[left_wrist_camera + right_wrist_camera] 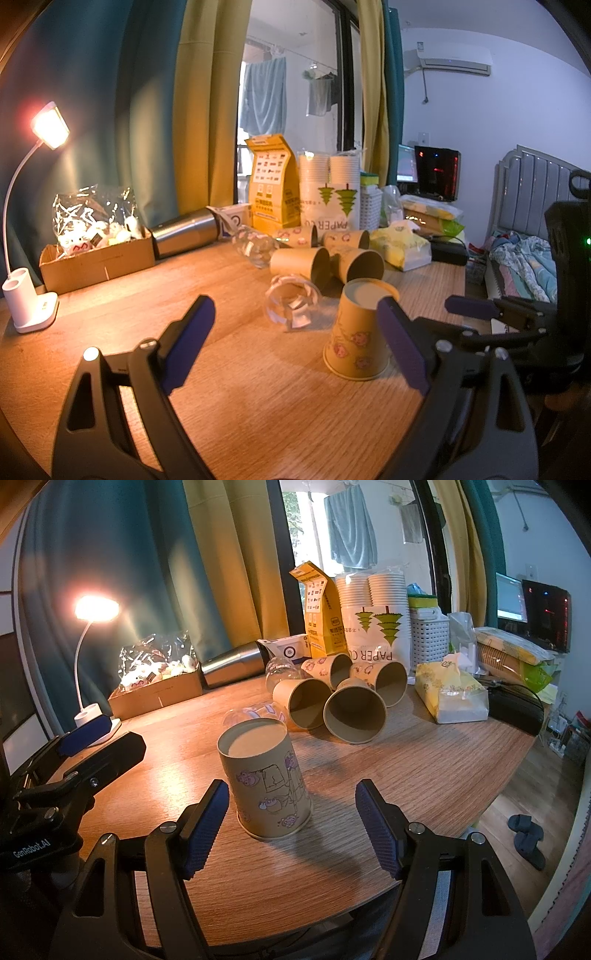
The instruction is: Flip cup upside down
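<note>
A yellow paper cup with pink flower prints stands upside down on the wooden table, base up; it also shows in the right wrist view. My left gripper is open and empty, the cup just inside its right finger. My right gripper is open and empty, its fingers on either side of the cup and a little nearer than it, not touching. The right gripper shows at the right edge of the left wrist view.
Several paper cups lie on their sides behind the upright one, with clear plastic cups among them. Further back stand a paper-cup pack, yellow bag, steel flask, cardboard box, lamp and tissue pack.
</note>
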A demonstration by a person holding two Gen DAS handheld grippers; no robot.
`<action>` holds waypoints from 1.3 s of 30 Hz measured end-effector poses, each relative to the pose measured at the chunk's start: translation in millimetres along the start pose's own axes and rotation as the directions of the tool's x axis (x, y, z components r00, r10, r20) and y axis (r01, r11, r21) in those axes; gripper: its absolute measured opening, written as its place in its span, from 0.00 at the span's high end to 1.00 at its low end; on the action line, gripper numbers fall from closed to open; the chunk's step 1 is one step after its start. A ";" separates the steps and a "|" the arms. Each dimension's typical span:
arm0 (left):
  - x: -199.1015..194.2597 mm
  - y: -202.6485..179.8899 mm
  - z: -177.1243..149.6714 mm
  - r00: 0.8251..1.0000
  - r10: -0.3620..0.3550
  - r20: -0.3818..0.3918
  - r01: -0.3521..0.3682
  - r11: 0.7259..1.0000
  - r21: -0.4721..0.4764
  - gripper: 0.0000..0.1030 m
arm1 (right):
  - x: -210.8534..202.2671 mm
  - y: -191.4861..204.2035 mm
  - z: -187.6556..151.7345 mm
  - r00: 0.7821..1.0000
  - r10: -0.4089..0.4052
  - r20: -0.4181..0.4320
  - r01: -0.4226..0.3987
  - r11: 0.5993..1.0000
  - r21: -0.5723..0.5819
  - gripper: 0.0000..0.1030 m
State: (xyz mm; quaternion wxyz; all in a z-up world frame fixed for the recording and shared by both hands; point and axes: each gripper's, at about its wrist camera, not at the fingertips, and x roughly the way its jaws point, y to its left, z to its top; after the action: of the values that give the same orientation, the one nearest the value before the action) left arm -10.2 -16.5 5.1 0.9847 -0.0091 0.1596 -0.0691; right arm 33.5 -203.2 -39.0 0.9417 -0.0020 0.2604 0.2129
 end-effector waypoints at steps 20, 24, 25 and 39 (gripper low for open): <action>4.3 -1.3 -2.2 1.000 -0.001 -0.022 0.002 1.000 0.009 0.12 | 0.3 -1.3 1.6 1.000 0.002 0.000 -0.002 1.000 0.001 0.28; 3.8 -1.9 -1.5 1.000 -0.003 -0.020 0.004 1.000 0.018 0.12 | -0.1 -1.5 2.1 1.000 0.002 -0.001 -0.002 1.000 0.001 0.28; 3.4 -1.8 -1.6 1.000 -0.003 -0.019 0.003 1.000 0.020 0.12 | -0.2 -1.5 1.9 1.000 0.002 0.000 -0.002 1.000 0.001 0.28; 2.1 -2.1 0.2 1.000 0.002 -0.003 -0.002 1.000 0.025 0.12 | 4.9 -1.3 5.9 1.000 0.020 -0.006 -0.020 1.000 -0.008 0.28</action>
State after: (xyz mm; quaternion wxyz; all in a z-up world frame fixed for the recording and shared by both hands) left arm -8.5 -18.9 4.7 0.9846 0.0034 0.1602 -0.0702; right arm 40.7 -201.7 -36.5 0.9387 -0.0037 0.2622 0.2236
